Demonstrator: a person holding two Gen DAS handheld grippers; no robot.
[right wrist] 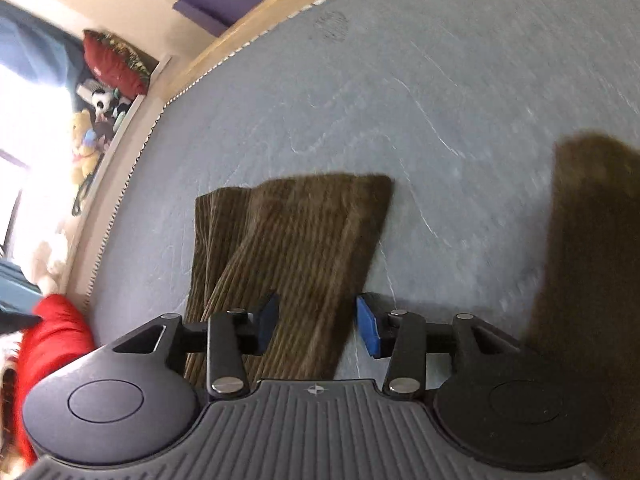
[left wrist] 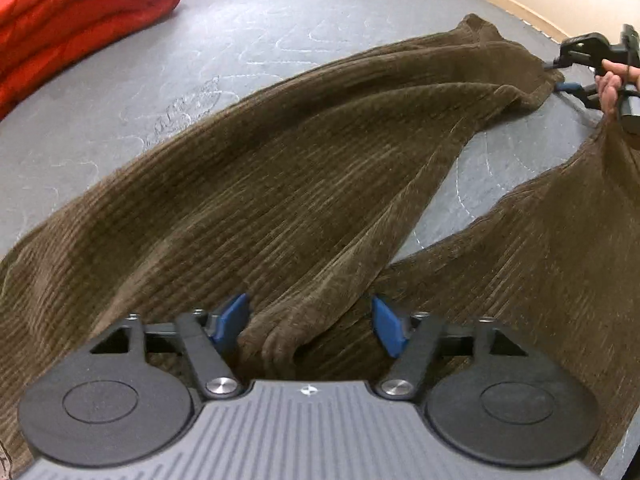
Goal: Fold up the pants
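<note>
Brown corduroy pants [left wrist: 280, 184] lie spread on a grey mattress [left wrist: 240, 40]. One leg runs to the far right; the other leg [left wrist: 560, 240] lies at the right edge. My left gripper [left wrist: 310, 324] is open, with a bunched fold of the pants between its blue pads [left wrist: 232, 316], near the waist or crotch. In the right wrist view, my right gripper [right wrist: 316, 322] is open over the end of one leg [right wrist: 288, 256], whose cloth lies between its fingers. The other leg [right wrist: 588, 260] lies to the right. The right gripper also shows in the left wrist view [left wrist: 556, 76], at the leg's hem.
A red quilted blanket [left wrist: 76, 16] lies folded at the mattress's far left, also seen in the right wrist view [right wrist: 48, 344]. The wooden bed frame [right wrist: 256, 12] borders the mattress. Stuffed toys [right wrist: 86, 140] and a red cushion [right wrist: 112, 60] sit on a shelf beyond.
</note>
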